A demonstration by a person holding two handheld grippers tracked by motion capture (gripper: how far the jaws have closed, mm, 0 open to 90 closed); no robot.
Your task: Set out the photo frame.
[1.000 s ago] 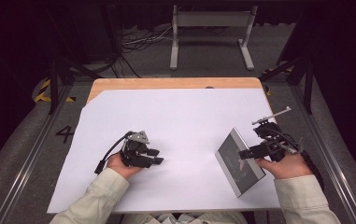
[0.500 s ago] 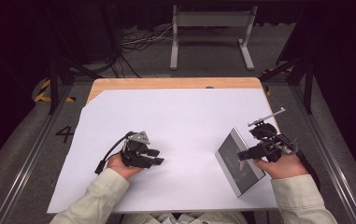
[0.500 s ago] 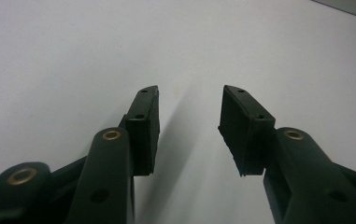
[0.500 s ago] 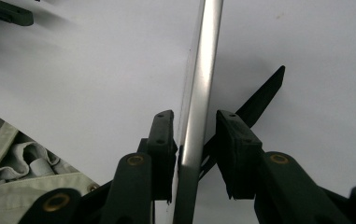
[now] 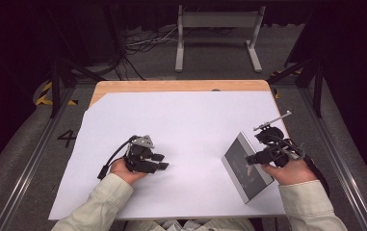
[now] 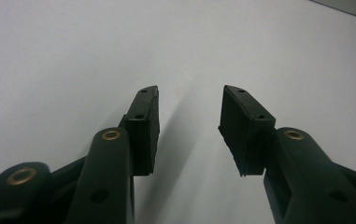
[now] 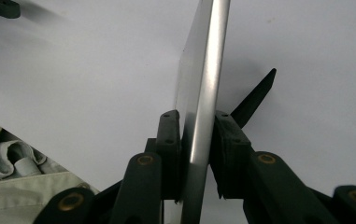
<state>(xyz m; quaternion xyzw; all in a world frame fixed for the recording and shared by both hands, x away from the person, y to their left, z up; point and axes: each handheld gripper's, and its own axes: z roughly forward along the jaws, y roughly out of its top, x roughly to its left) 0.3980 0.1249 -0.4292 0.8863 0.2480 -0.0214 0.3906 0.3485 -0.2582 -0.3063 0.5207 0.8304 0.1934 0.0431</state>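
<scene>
Now | right gripper (image 7: 195, 135) fingers closing, clamping metal plate (image 7: 203, 70) | left gripper (image 6: 188, 126) fingers apart, empty

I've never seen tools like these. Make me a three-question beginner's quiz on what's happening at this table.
1. True or false: the left gripper holds something.
2. What sits between the jaws of the right gripper?
A. a cable
B. a thin metal plate
C. a sponge
3. What covers the table?

Key:
1. False; its jaws stand apart over bare paper.
2. B; the metal plate stands on edge, and the jaws have just been closing on it.
3. A white sheet.
</scene>
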